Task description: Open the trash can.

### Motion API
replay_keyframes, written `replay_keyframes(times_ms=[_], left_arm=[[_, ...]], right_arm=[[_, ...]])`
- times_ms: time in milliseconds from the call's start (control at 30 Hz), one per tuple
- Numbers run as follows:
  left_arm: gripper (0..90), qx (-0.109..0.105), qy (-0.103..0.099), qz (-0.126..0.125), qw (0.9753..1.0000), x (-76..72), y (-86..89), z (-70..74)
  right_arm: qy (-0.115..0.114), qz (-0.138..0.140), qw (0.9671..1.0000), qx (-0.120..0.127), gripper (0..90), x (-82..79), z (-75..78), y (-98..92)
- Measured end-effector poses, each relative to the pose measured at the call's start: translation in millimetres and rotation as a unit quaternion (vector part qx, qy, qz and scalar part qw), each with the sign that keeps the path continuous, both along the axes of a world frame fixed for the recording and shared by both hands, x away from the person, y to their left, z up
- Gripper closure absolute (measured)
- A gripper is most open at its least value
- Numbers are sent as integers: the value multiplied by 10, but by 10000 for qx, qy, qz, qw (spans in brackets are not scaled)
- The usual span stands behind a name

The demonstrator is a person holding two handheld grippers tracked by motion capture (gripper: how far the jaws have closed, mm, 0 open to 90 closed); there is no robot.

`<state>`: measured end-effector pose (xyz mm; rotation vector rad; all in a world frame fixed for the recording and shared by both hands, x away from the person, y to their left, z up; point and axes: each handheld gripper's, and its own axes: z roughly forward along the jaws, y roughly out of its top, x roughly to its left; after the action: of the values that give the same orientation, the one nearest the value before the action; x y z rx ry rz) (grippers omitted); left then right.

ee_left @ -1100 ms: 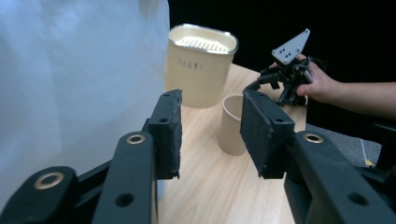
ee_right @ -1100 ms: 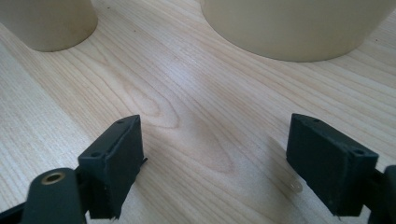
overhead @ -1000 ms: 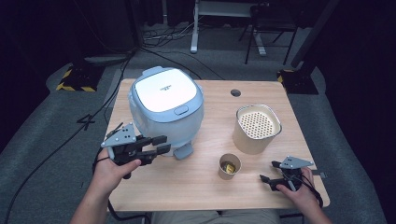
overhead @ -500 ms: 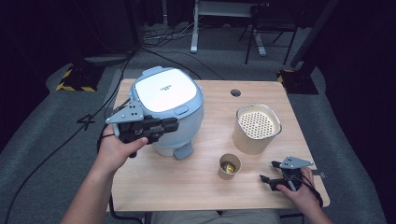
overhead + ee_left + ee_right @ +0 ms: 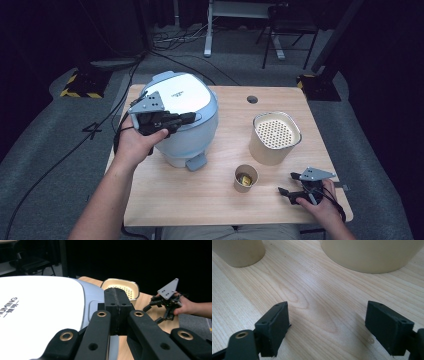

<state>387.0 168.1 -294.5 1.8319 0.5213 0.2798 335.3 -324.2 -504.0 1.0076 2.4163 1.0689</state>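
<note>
Pale blue and white, a rice cooker (image 5: 181, 120) is sitting toward the far left corner of a light wooden counter (image 5: 200, 200), its lid down and its front latch tab facing the near edge. The left gripper (image 5: 189, 118) is hovering over the cooker's white lid, its fingers (image 5: 117, 307) clenched together with nothing between them. Seen from the left gripper view, the shut tips are pointing across the lid toward the right side of the counter, and the lid surface is lying just below and to the left of them. The raised panel near the lid's front rim is sitting directly under the tips; whether they are touching it cannot be told.

The right gripper (image 5: 287, 184) is resting low at the near right corner of the counter, well apart from the cooker. Its fingers (image 5: 274, 325) are spread wide and released, with only bare wood between them. A cream perforated basket (image 5: 276, 136) is standing near the right edge, and a small paper cup (image 5: 246, 177) with something yellow inside is sitting between the cooker and the right gripper.

The left hand is plainly the nearer one, so the coming move probably depends on pressing straight down from where the closed tips are hanging.
</note>
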Motion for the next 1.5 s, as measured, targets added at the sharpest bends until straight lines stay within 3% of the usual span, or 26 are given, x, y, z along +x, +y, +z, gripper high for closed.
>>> replay_keyframes(times_ms=[333,567,733,833,967,1033,1100,1200,1300,1500], left_arm=[[900,379,23,434,9983,30,-58,4],[900,810,-125,736,9939,-12,-142,66],[900,660,28,566,9962,-8,-162,34],[900,774,3,588,9953,-21,-197,34],[900,660,110,422,9969,-32,-211,29],[829,567,83,316,9979,-43,-212,21],[692,505,14,266,9984,-69,-206,14],[601,330,-28,66,9994,-144,-195,12],[553,325,-175,-129,9992,-288,-202,0],[481,297,-189,-340,9988,-513,-180,-62]], right_arm=[[-1,2,10000,-6,200,0,1,0],[-4,8,10000,-6,202,0,1,-1],[-5,11,10000,-5,205,-2,1,0],[-5,13,10000,-4,206,-2,1,0],[-12,22,10000,-7,209,-2,1,-1],[-10,23,10000,-4,209,-1,1,-1],[-10,23,10000,-2,209,-1,1,-1],[-12,23,10000,-3,209,-1,1,-1],[-12,22,10000,-3,209,-2,1,0],[-15,21,10000,-7,209,-2,1,0]])
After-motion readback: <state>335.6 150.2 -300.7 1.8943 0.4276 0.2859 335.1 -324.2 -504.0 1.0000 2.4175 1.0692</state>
